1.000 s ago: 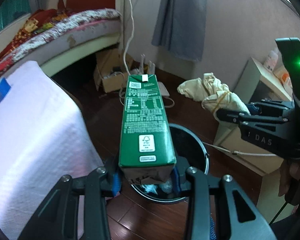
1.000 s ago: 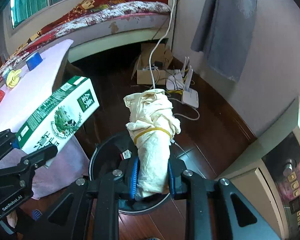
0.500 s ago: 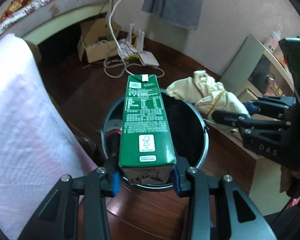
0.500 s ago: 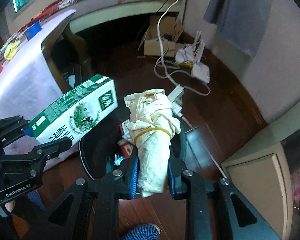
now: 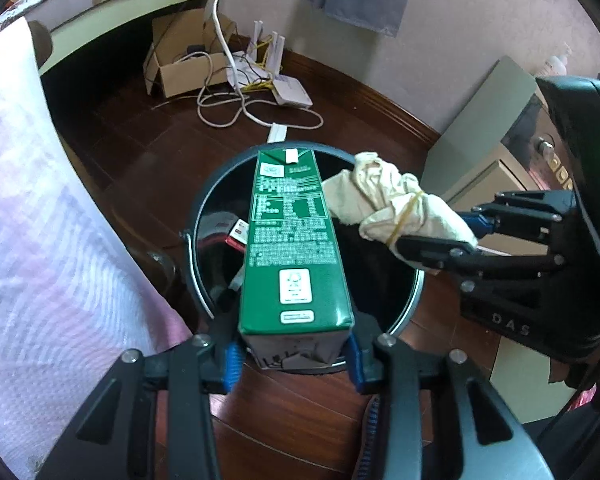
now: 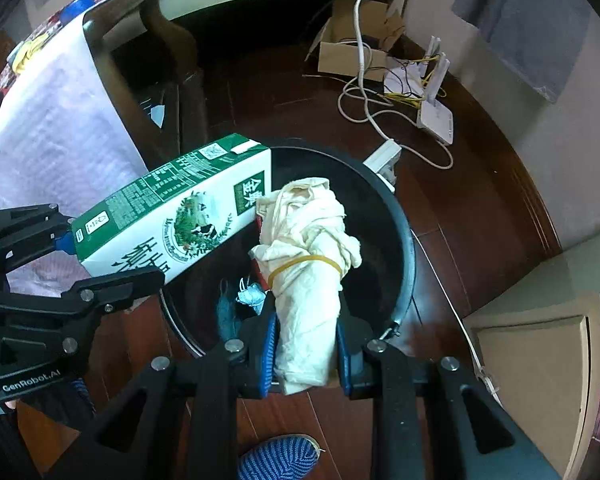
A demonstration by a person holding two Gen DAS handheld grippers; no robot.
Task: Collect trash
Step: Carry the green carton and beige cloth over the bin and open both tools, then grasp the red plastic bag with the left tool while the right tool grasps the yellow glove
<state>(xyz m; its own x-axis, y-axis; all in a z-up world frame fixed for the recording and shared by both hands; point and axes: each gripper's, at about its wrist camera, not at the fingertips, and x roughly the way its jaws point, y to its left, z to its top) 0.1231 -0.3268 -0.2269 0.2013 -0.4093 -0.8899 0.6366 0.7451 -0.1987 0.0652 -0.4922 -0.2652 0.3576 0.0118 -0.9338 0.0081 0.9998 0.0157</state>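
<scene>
My left gripper [image 5: 294,364] is shut on the base of a green milk carton [image 5: 292,240], which points forward and down over the mouth of a round black trash bin [image 5: 204,204]. My right gripper [image 6: 305,360] is shut on a cream cloth bundle [image 6: 306,264] tied with a yellow rubber band, held over the same bin [image 6: 404,240]. Carton [image 6: 172,216] and bundle [image 5: 392,204] hang side by side, nearly touching. Bits of trash lie at the bin's bottom.
A table under a white cloth [image 5: 32,240] stands left of the bin. A cardboard box [image 5: 184,64], white router [image 5: 288,92] and cables lie on the wooden floor beyond. A beige cabinet [image 6: 540,364] stands at the right. A blue shoe [image 6: 280,456] is near the bottom edge.
Both grippers have come down and tipped forward, so the carton and the bundle now hang over the bin's opening and closer to each other. Both grips look unchanged.
</scene>
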